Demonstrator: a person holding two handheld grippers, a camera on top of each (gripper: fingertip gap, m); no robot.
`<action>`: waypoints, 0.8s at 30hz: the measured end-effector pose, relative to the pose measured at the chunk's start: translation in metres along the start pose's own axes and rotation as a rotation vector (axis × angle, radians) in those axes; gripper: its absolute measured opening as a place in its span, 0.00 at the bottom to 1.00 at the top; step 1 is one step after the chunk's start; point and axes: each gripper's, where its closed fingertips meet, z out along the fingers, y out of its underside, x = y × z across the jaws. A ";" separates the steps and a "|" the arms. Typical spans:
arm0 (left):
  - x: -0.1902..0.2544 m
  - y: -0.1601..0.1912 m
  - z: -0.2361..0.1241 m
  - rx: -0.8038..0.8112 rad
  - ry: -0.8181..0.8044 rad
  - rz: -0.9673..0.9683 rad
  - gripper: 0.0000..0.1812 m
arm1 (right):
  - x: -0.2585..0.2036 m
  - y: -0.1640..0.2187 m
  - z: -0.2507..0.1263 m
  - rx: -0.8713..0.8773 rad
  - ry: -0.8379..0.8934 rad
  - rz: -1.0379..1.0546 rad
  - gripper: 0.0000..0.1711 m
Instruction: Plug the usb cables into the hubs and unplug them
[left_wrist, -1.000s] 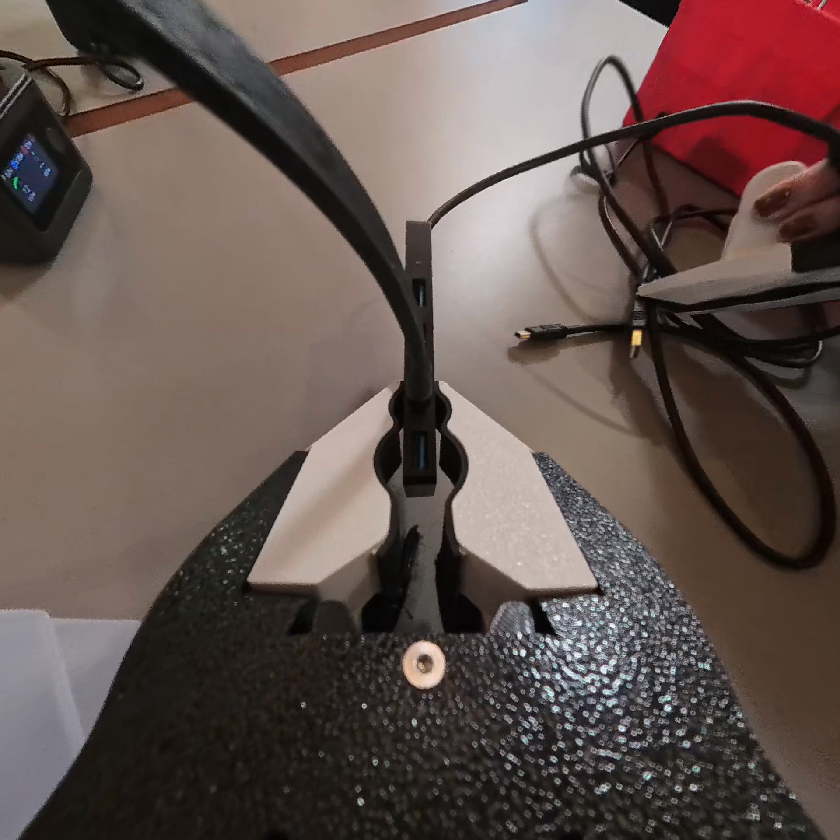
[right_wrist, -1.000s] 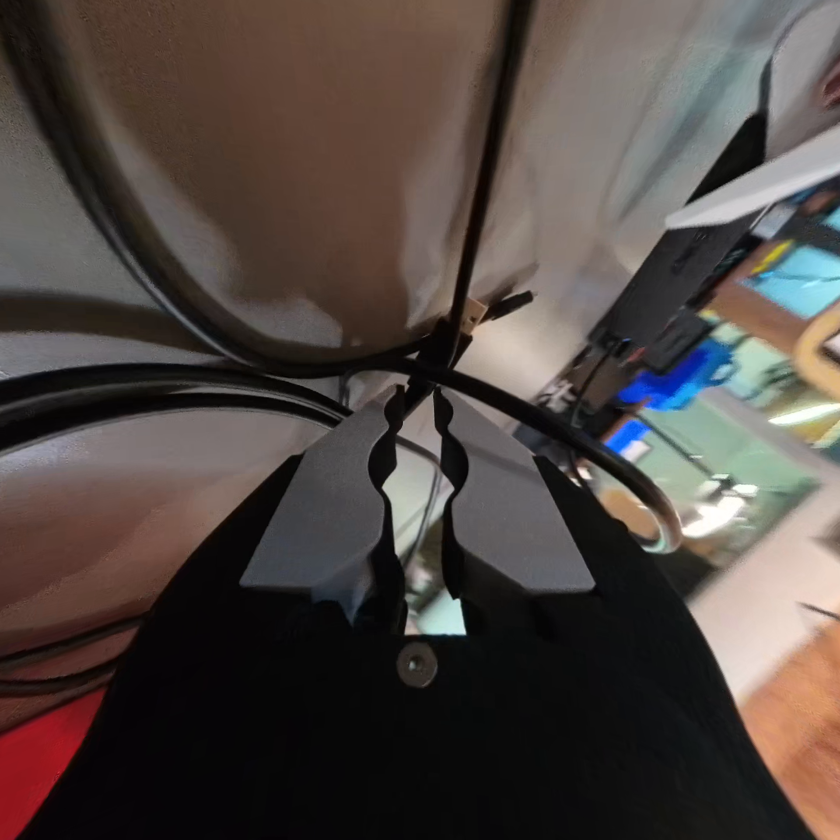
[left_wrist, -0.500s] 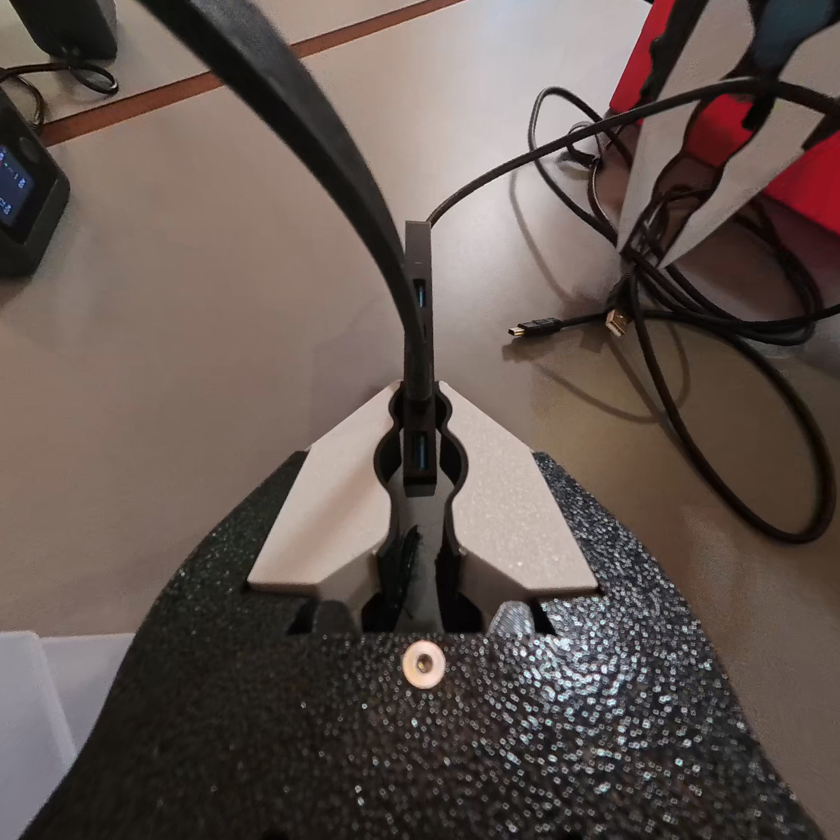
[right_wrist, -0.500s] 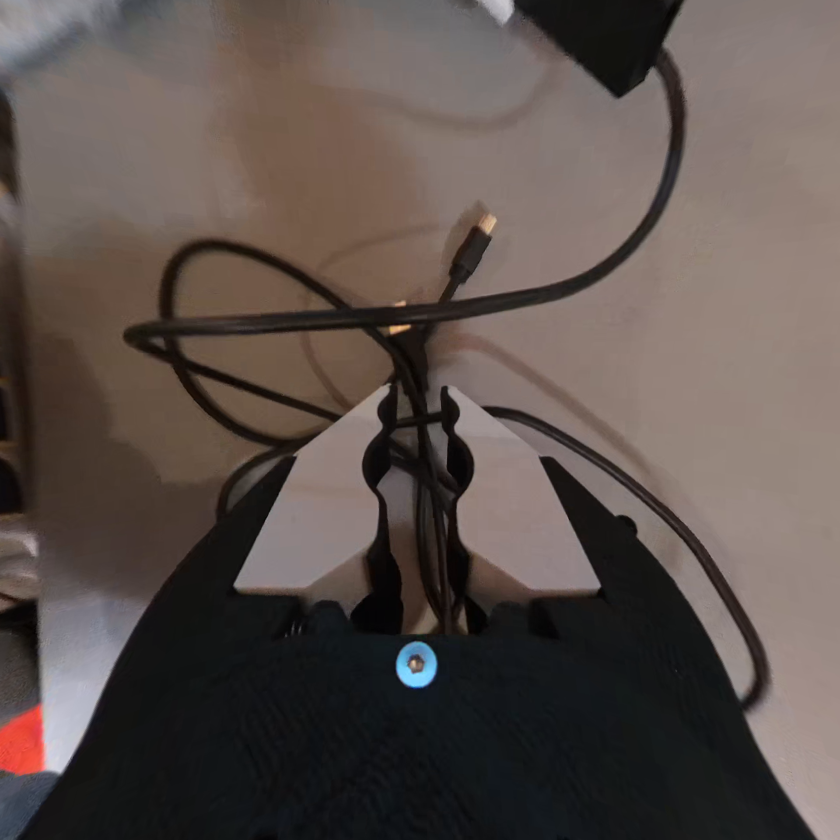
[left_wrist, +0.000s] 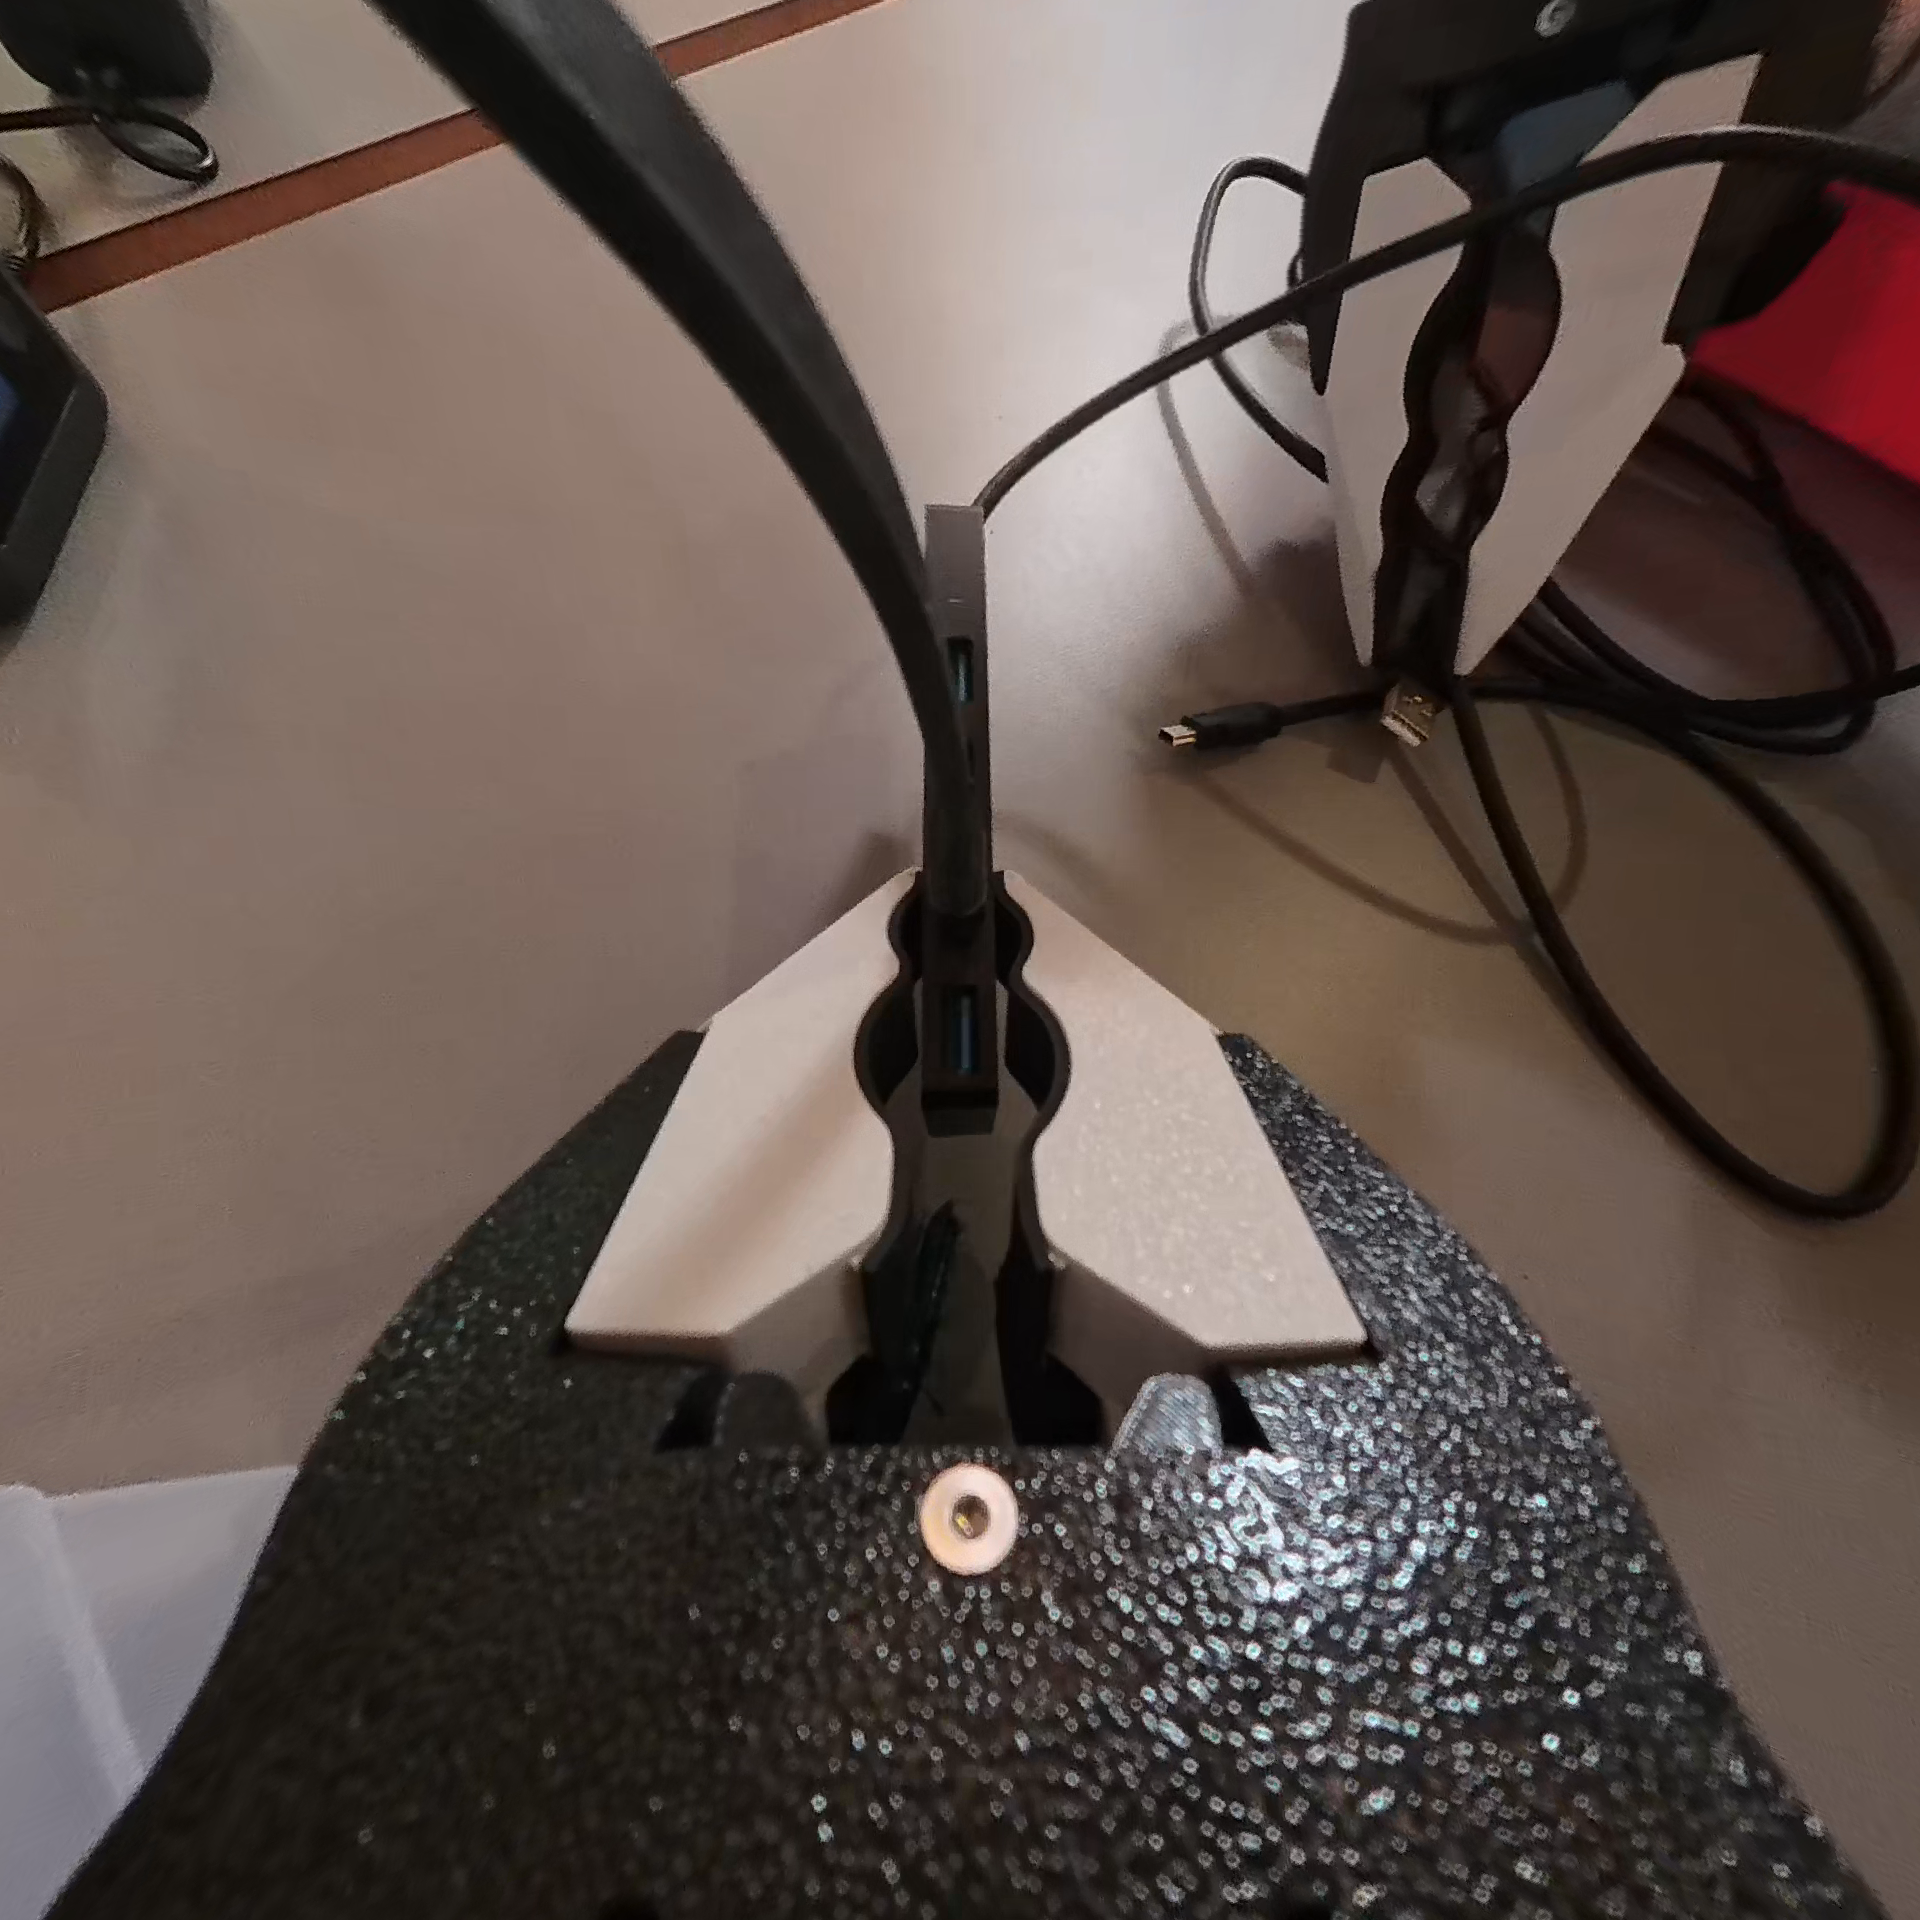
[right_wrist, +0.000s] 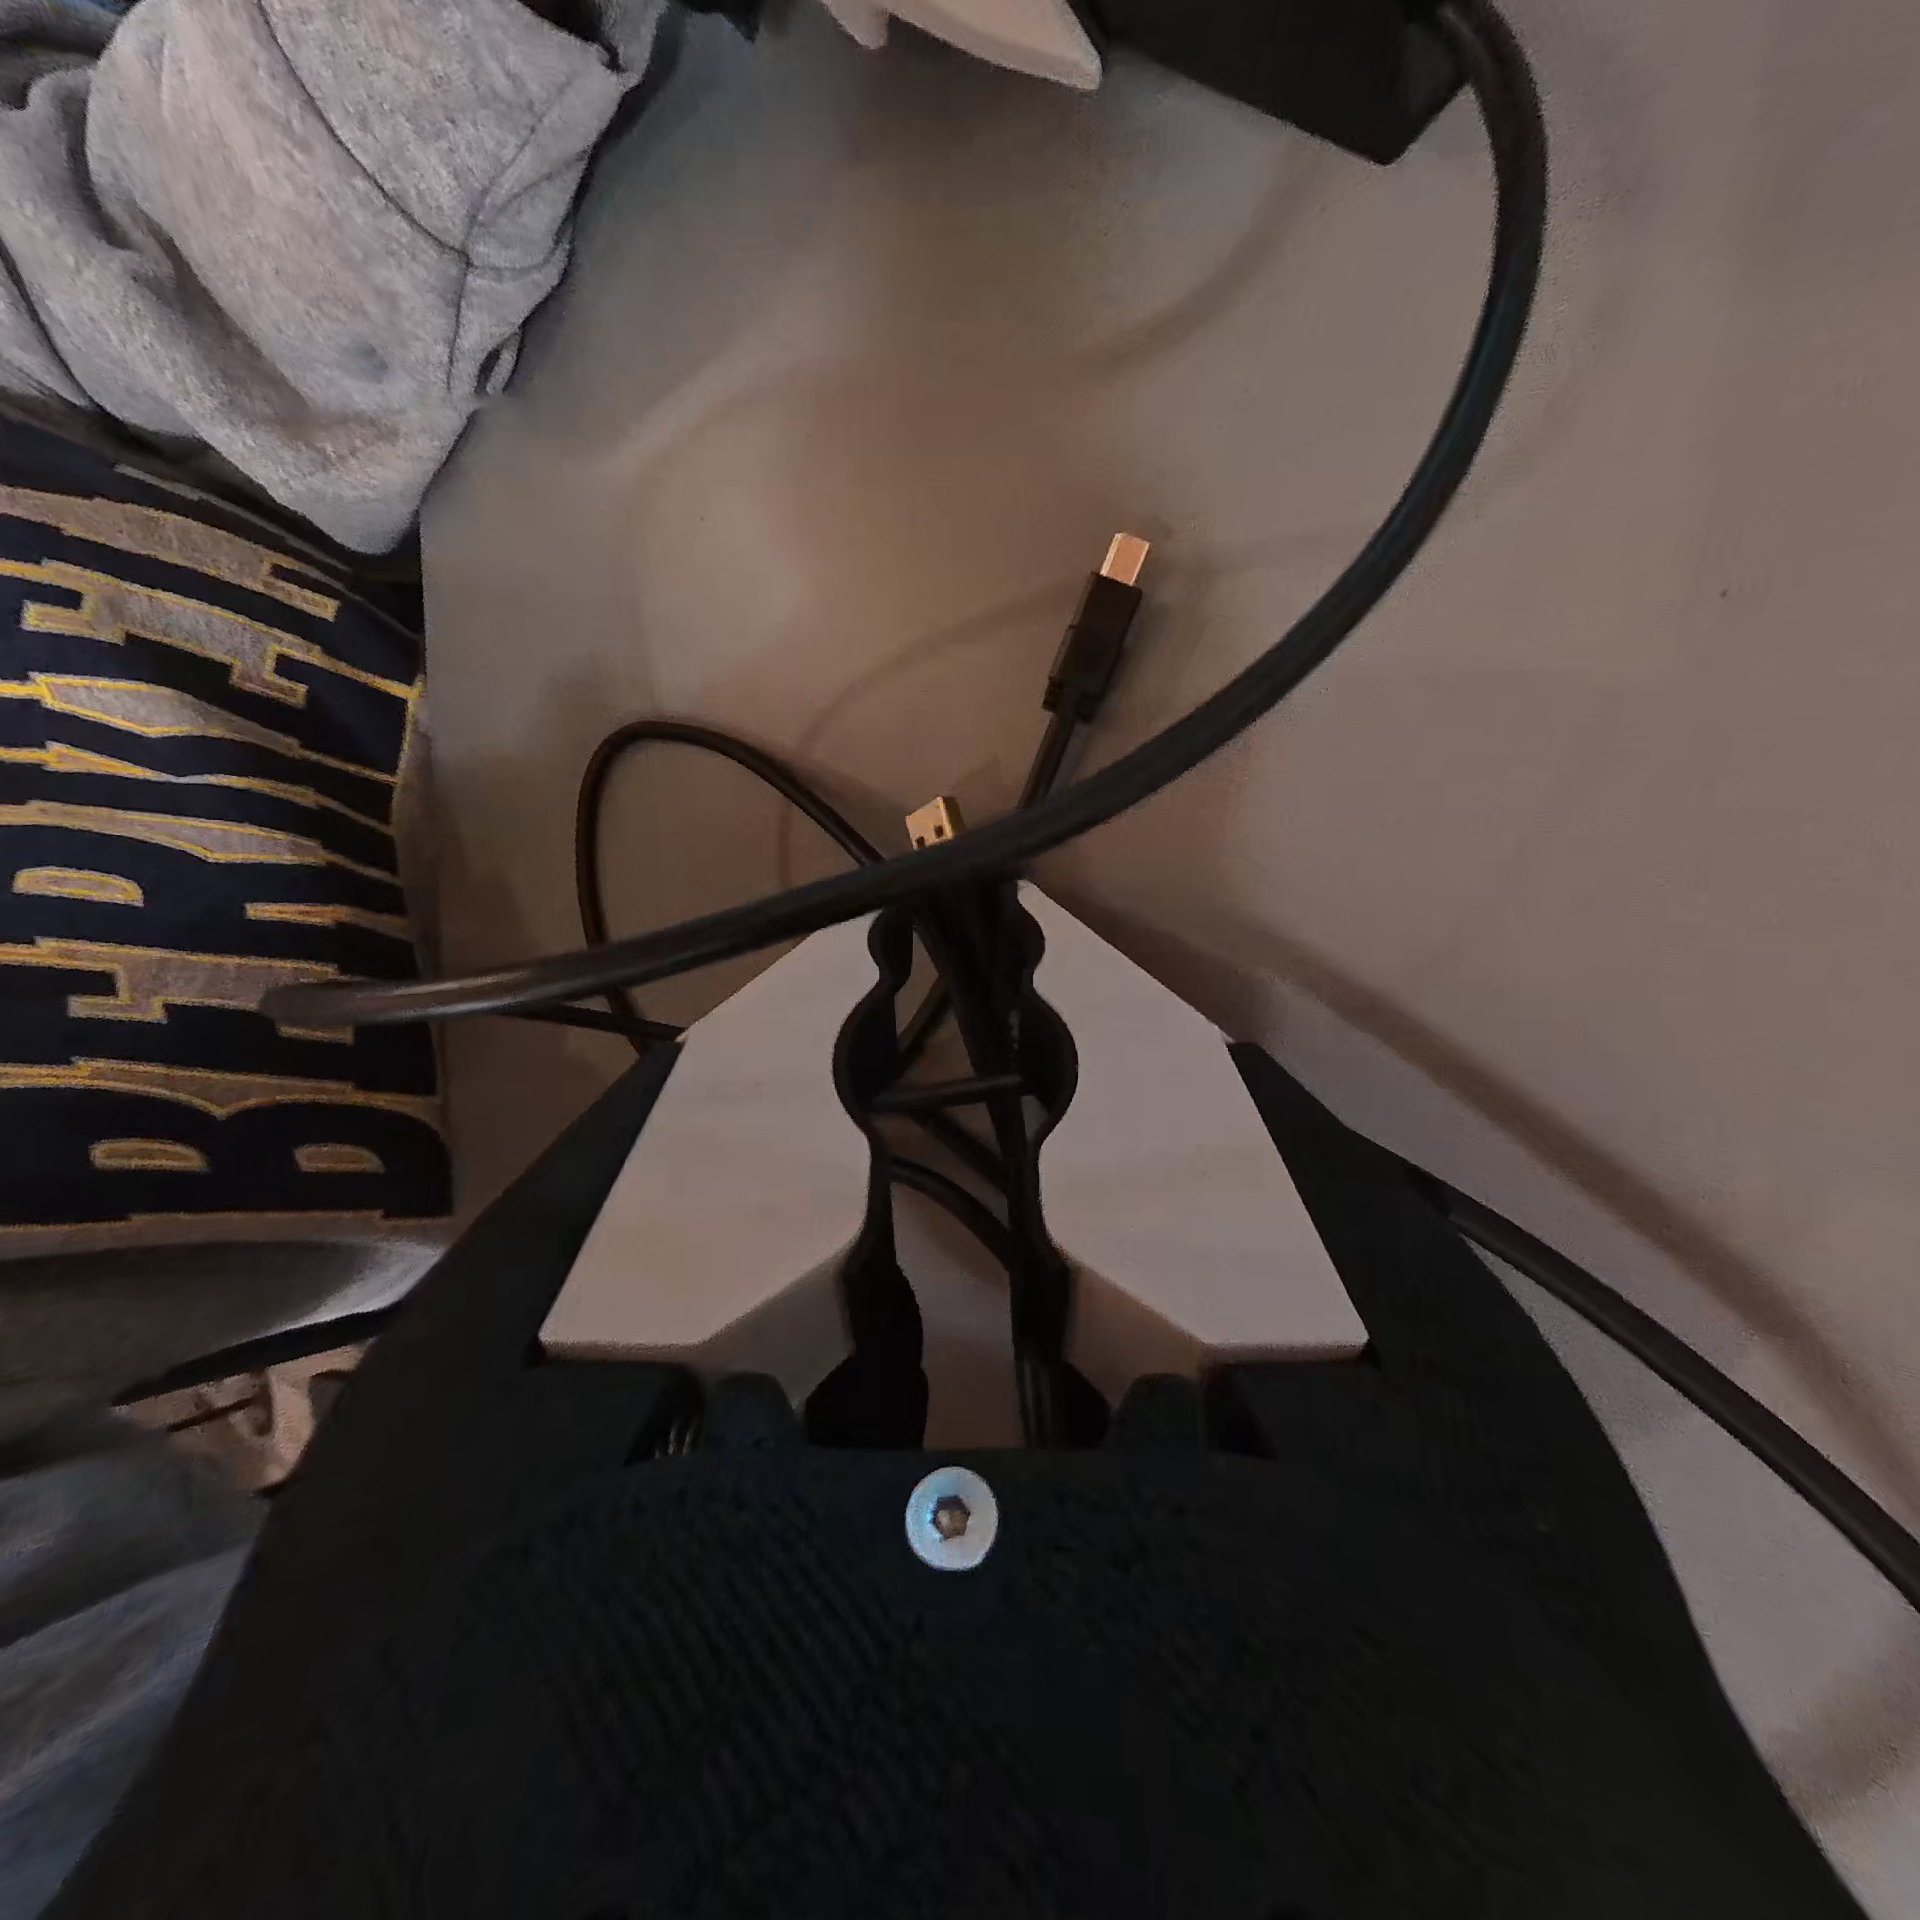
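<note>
The beige table (left_wrist: 416, 644) lies open to the left of the upright hub (left_wrist: 958, 623), with only a dark device (left_wrist: 42, 457) at its far left edge. To the right, a tangle of black cables (left_wrist: 1621, 727) with two loose plugs (left_wrist: 1413, 712) covers the surface before a red bag (left_wrist: 1808, 312), and the right gripper (left_wrist: 1423, 634) stands over it. A thick black cable (right_wrist: 1351, 623) arcs across that gripper's tips, and thinner cables run between its parted fingers (right_wrist: 727, 1132).

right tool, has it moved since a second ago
Yes. In the left wrist view the right tool has swung upright and come down over the gold-tipped USB plug on the beige table.
</note>
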 end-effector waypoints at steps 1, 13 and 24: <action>0.000 0.000 0.000 -0.001 0.001 0.001 0.05 | 0.001 0.000 0.000 -0.002 -0.004 0.018 0.09; 0.003 0.003 0.002 -0.022 0.002 0.022 0.05 | -0.002 0.012 0.007 -0.136 0.122 -0.056 0.08; 0.005 0.002 0.004 -0.025 -0.005 0.042 0.05 | 0.022 0.025 -0.041 -0.286 0.775 -0.384 0.04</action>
